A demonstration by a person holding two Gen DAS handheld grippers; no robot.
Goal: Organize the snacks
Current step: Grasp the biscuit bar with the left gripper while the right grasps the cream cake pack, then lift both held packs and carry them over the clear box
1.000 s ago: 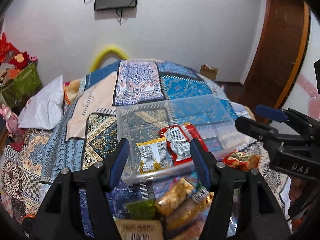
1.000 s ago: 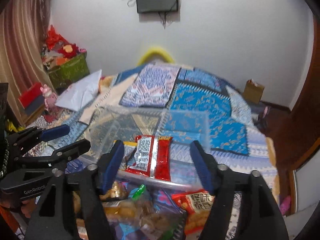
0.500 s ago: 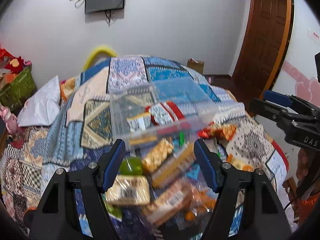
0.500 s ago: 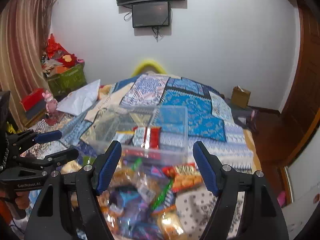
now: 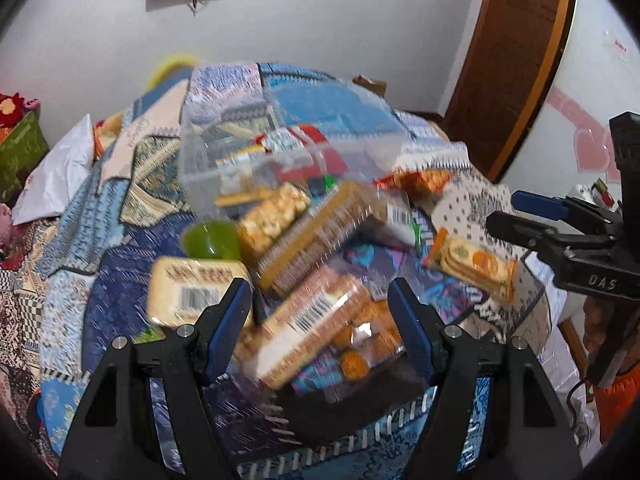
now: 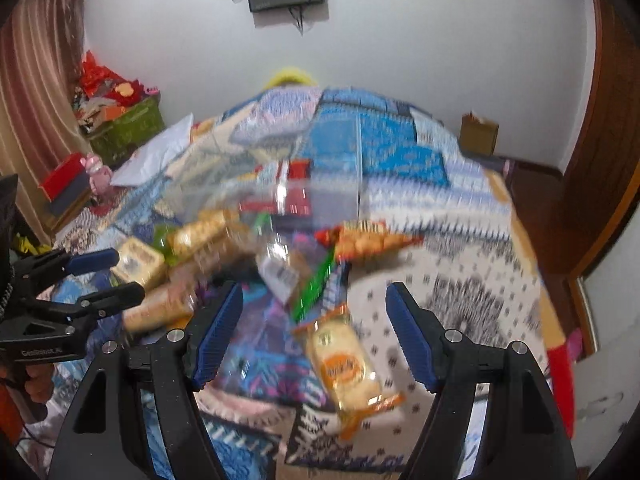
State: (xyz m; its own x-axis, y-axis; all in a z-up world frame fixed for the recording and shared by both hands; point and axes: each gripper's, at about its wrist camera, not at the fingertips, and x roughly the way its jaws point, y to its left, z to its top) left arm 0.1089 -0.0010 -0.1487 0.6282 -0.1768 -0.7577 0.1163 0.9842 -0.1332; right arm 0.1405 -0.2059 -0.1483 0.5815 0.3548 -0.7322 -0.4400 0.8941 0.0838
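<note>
2 grippers hang over the patchwork-quilted bed, and I read both as released: the left gripper has just been opening and now straddles a clear-wrapped biscuit pack with a barcode without pinching it, while the right gripper frames an orange-ended cracker packet, pads apart from it. The loose snacks lie heaped on the quilt just in front of the clear plastic storage box, which already holds a few packets. I judge these wrappers light, crinkly and slippery, their contents brittle, so I would take each across its short middle, gently.
</note>
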